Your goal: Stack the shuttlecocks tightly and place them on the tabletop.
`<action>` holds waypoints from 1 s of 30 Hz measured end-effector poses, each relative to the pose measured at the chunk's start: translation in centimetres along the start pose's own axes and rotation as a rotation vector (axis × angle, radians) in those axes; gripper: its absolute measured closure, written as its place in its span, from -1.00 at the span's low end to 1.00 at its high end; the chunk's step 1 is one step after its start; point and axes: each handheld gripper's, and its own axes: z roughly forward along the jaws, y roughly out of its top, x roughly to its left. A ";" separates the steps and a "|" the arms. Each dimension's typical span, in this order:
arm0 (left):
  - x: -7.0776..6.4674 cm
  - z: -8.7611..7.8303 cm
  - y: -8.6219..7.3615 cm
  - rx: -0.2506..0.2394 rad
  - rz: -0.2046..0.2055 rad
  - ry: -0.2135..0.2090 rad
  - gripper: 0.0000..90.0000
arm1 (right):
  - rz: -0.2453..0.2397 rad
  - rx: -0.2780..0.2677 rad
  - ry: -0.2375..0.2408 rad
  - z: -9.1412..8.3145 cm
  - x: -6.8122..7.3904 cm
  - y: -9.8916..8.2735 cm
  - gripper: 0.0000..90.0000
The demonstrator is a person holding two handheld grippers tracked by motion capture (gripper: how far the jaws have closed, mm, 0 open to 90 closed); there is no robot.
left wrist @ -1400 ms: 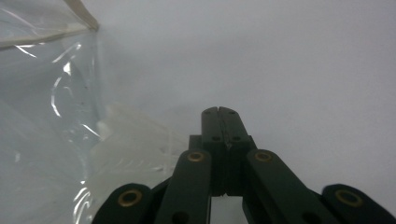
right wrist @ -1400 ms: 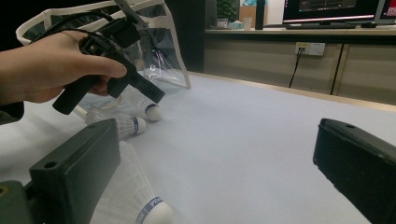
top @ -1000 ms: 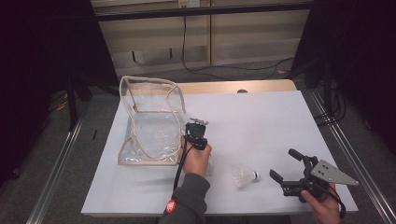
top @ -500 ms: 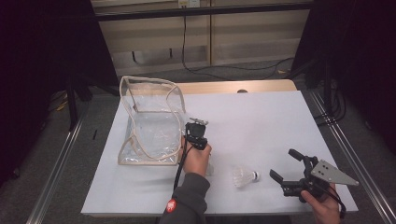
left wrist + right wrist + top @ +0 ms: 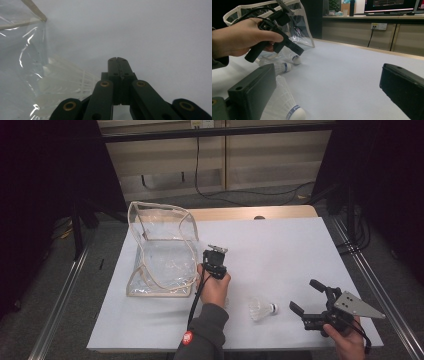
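Note:
A clear plastic bag (image 5: 160,250) stands open at the left of the white table (image 5: 280,250). A white shuttlecock (image 5: 262,308) lies on the table between the two hands. My left gripper (image 5: 214,260) is held by the bag's right edge with its jaws shut on nothing (image 5: 117,60); beside them lie a shuttlecock's feathers (image 5: 62,77) against the bag (image 5: 20,50). My right gripper (image 5: 306,296) rests open at the front right. Through its open jaws (image 5: 327,75) I see a near shuttlecock (image 5: 284,105), two more shuttlecocks (image 5: 277,66) (image 5: 293,58), and the left gripper (image 5: 287,42).
The table's front edge runs just below both hands. Metal rails (image 5: 370,280) flank the table on both sides. A cable (image 5: 200,170) hangs down a panelled wall behind the table. The white surface stretches bare to the right and back.

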 end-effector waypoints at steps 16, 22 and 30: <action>0.6 -0.4 -0.7 0.057 -0.016 0.033 1.00 | -0.005 0.001 0.002 0.1 0.2 0.0 -1.00; 0.6 -0.1 -0.4 0.028 -0.023 0.021 1.00 | -0.007 0.002 0.005 0.1 0.2 0.0 -1.00; -0.4 0.9 -0.1 0.020 -0.002 -0.028 1.00 | -0.008 0.003 0.005 0.2 0.2 0.0 -1.00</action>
